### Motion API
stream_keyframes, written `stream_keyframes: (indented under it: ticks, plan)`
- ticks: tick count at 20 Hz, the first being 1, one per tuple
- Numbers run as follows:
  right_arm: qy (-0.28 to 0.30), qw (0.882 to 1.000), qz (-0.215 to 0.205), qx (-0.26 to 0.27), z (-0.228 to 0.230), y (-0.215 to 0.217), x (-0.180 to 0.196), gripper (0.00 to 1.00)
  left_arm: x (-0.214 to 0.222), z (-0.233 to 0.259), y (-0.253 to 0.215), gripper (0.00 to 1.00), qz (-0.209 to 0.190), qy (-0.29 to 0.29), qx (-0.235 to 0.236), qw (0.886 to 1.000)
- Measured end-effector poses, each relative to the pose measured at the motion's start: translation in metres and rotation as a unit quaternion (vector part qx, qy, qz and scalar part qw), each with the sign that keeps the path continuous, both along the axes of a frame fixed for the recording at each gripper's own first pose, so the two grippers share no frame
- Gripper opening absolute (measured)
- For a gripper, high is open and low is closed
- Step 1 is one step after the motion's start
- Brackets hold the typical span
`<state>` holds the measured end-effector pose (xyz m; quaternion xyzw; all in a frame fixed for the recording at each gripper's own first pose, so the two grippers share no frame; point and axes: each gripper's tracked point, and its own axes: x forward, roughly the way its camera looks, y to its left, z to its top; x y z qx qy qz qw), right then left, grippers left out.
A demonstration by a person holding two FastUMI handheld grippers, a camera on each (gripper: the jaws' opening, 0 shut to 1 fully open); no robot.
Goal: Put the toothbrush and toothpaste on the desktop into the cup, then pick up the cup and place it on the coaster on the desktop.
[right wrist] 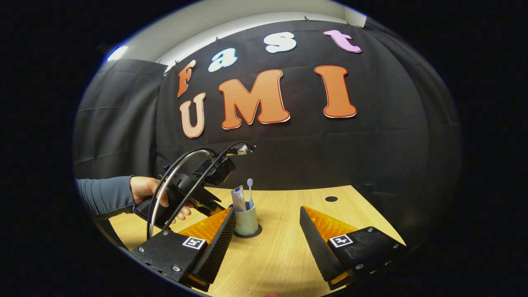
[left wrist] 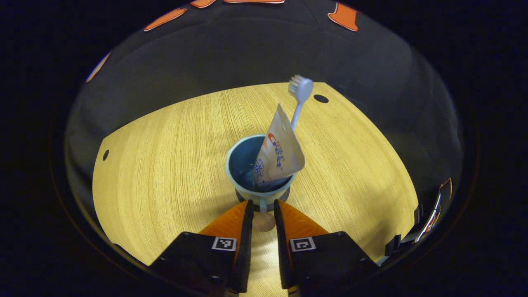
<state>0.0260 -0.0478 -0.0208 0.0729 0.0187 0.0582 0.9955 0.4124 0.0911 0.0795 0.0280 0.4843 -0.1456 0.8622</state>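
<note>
The pale blue round cup [left wrist: 259,173] sits on the dark round coaster [right wrist: 247,234] mid-desk, white toothpaste tube [left wrist: 278,152] and white toothbrush [left wrist: 300,97] standing inside. My left gripper [left wrist: 262,206] pinches the cup's handle; my right gripper [right wrist: 267,218] hangs wide open nearby over the wooden desk [left wrist: 165,165].

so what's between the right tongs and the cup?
Bare desktop in the right gripper view; the open right tongs sit short of the cup, which stands on the coaster.
</note>
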Motion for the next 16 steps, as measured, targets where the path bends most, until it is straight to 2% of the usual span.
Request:
stream_keyframes:
  ticks: [1,2,4,7,8,10,12,14,16]
  plan:
    - [0.002,1.000,0.001,-0.001,0.000,0.003,0.000,0.93,-0.003,0.005,0.010,0.40,-0.002,-0.006,-0.001,1.000]
    - [0.002,1.000,0.003,0.000,-0.001,0.005,0.000,0.94,-0.005,0.010,0.021,0.60,-0.004,-0.011,-0.004,1.000]
    - [0.004,1.000,0.009,-0.001,0.001,0.015,0.001,0.94,-0.023,0.022,0.042,0.77,-0.009,-0.018,-0.009,1.000]
    - [0.007,1.000,0.019,-0.010,0.000,0.031,0.003,0.93,-0.034,0.057,0.079,0.96,-0.008,-0.068,-0.014,0.998]
    - [0.005,1.000,0.021,-0.013,0.000,0.036,0.004,0.94,-0.036,0.074,0.076,0.99,-0.002,-0.087,-0.016,0.996]
    - [0.003,0.999,0.028,-0.015,0.002,0.047,0.003,0.94,-0.044,0.098,0.101,0.99,0.011,-0.129,-0.023,0.991]
    - [-0.001,0.999,0.034,-0.016,0.006,0.059,0.004,0.94,-0.049,0.120,0.122,0.99,0.025,-0.180,-0.010,0.983]
    - [-0.011,0.999,0.036,-0.017,0.014,0.069,0.006,0.94,-0.049,0.145,0.151,0.99,0.046,-0.246,0.021,0.968]
    - [-0.024,0.999,0.042,-0.019,0.022,0.081,0.007,0.94,-0.052,0.174,0.170,0.99,0.071,-0.313,0.032,0.947]
